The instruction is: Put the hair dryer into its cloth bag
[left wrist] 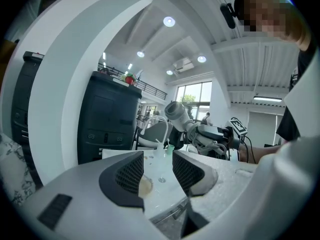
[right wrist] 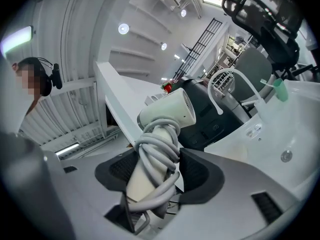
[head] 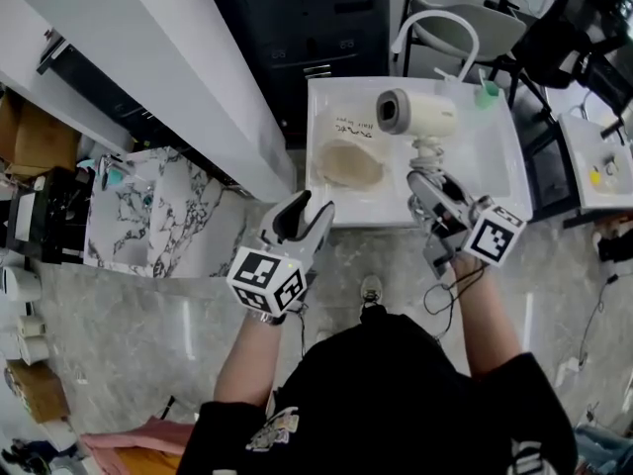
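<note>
A cream hair dryer [head: 415,113] with its grey cord wound round the handle stands upright over the white table [head: 495,161], barrel pointing left. My right gripper [head: 429,179] is shut on the handle from below. In the right gripper view the pads press the wrapped handle [right wrist: 152,164] on both sides. A beige cloth bag [head: 347,164] lies flat on the table, left of the dryer. My left gripper [head: 300,216] hovers at the table's near edge, open and empty, just short of the bag. In the left gripper view the bag's edge [left wrist: 145,186] shows between the jaws, with the dryer [left wrist: 176,113] beyond.
A white chair [head: 450,26] and a small green object [head: 487,92] sit at the table's far side. A black cabinet [head: 307,18] stands behind, a white partition [head: 178,77] to the left, and a black office chair [head: 574,23] to the right.
</note>
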The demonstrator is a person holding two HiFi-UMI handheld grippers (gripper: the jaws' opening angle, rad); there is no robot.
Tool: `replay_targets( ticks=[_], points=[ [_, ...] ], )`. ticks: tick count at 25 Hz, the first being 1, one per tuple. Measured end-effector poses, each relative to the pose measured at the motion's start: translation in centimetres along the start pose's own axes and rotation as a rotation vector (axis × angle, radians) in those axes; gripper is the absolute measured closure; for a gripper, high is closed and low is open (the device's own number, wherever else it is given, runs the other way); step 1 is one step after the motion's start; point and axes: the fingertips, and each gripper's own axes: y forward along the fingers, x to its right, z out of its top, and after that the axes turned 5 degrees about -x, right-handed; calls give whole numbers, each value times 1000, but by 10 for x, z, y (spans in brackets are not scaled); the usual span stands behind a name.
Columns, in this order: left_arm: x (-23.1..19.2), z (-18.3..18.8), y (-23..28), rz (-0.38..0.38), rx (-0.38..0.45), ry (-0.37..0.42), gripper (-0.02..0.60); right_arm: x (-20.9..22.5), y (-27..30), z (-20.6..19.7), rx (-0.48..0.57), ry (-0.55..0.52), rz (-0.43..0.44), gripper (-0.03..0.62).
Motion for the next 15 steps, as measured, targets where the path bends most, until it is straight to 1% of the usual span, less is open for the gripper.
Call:
replay_targets(
  ticks=[8, 15],
  points=[
    [-13, 14, 44, 36, 0, -9, 413, 42, 15, 29, -22, 15, 16, 336],
    [-20, 21, 70, 69, 3, -5, 413, 69, 22, 44, -36, 28, 41, 336]
  ],
)
